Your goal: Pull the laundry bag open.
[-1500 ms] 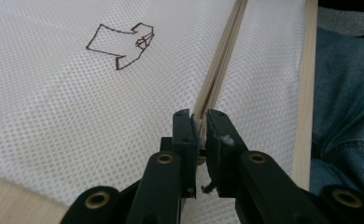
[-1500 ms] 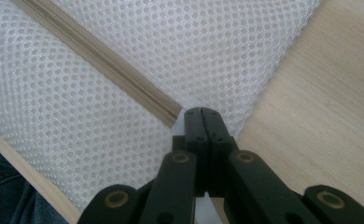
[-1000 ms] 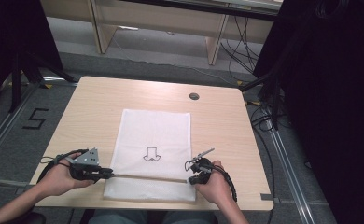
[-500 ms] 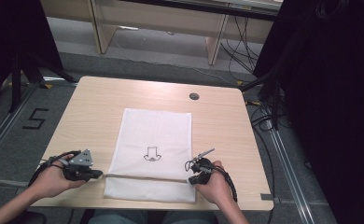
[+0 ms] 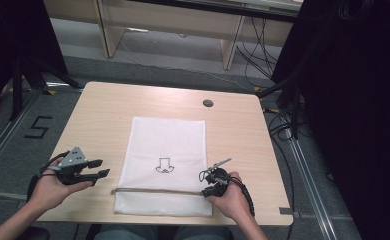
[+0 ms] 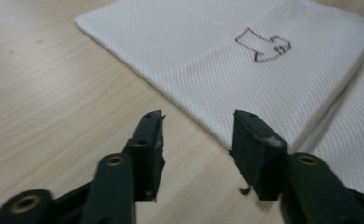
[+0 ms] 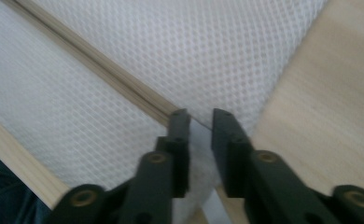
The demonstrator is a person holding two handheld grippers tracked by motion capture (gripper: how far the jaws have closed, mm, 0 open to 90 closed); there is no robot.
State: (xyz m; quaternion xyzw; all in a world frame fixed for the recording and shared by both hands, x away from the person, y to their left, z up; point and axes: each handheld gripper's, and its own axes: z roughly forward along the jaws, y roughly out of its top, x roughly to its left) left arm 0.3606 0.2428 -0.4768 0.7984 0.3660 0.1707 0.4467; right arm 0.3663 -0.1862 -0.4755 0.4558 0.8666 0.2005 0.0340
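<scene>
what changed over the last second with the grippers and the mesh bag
The left gripper let go of the zipper end and drew back to its own left, off the white mesh bag; its jaws now stand open above bare table. The right gripper kept its place at the right end of the zipper, jaws nearly shut around it. The bag lies flat where it was.

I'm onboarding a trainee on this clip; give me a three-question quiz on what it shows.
1. True or false: the left gripper is clamped on the white mesh bag.
2. Which gripper sits at the end of the bag's zipper strip: A left, B right?
3. What is printed on the bag?

Key: 1 false, its jaws stand open over bare table. 2 B. 3 a small black outline drawing.
</scene>
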